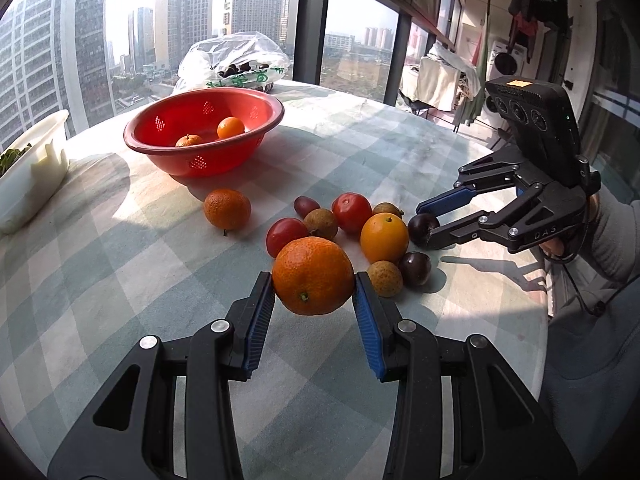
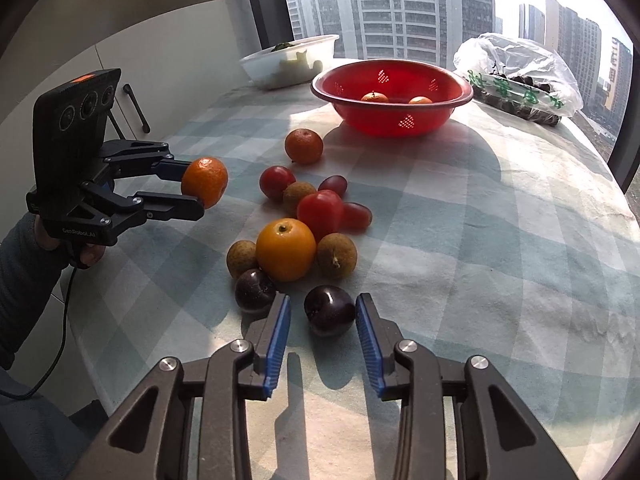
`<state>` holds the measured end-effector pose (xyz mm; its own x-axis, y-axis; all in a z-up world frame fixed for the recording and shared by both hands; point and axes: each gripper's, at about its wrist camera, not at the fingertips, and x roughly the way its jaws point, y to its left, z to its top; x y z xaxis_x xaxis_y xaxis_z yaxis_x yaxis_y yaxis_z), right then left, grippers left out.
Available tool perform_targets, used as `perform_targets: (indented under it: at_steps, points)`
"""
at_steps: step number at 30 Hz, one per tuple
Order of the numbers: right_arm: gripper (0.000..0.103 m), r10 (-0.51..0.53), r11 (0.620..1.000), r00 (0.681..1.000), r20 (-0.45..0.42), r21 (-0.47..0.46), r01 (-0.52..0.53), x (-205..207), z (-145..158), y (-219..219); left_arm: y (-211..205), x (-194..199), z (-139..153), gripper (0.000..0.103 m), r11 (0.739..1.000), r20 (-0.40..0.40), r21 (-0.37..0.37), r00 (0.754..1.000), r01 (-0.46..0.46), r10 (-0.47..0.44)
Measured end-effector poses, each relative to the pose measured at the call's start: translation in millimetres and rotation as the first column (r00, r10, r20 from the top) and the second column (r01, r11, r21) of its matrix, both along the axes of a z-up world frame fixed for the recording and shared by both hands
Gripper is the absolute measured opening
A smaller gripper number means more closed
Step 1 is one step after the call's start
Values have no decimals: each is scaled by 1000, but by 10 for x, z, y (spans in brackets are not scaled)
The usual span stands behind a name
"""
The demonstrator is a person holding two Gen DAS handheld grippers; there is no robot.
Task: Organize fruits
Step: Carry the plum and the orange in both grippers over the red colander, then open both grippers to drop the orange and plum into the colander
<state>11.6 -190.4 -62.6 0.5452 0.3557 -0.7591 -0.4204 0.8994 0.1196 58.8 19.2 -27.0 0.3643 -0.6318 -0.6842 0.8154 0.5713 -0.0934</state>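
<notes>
Left tool [image 1: 314, 280]: its 2 blue pads are clamped on opposite sides of a mandarin [image 1: 313, 276], which is lifted clear of the desk [image 1: 400, 152]. The right wrist view shows the same tool [image 2: 202, 194] from the side, with the mandarin [image 2: 205, 181] held at its tips above the checked cloth.

Right tool [image 2: 323, 312]: its jaws stand a little apart around a dark plum [image 2: 329, 310] that rests on the cloth. A narrow gap shows between the plum and the left pad, while the right pad lies at the fruit's edge; no firm grip is evident. In the left wrist view this tool [image 1: 426, 224] reaches in from the right, tips at the same plum [image 1: 422, 225].

Loose fruit lies in a cluster near the middle of the desk: a yellow-orange citrus [image 2: 285, 249], 2 red tomatoes [image 2: 320, 210], several brown longans [image 2: 336, 255], a second dark plum [image 2: 255, 290] and reddish grapes [image 2: 355, 216]. 1 mandarin [image 2: 303, 146] sits apart, between the cluster and a red colander [image 2: 392, 98].

The colander holds 2 mandarins [image 2: 375, 97]. A white tub [image 2: 290, 62] stands to its left, a plastic bag [image 2: 520, 76] of dark fruit to its right.
</notes>
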Motion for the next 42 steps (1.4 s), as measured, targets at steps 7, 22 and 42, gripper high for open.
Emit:
perform_targets:
  at_steps: [7,22,42]
  points:
    - [34,10,1000,1000,5,-26,-10,2,-60,29,-42,-10,-45,38,1000,-9,6,1000,10,-10]
    - [29,-63,998,982,180,36,57,383,775,-364,35,310,429,38,994,84,-40,991,-105,108]
    - [29,-138,989,987,-82,47,143,2272,563,55,-988,1831,249,38,940,85,315,990,-133,112]
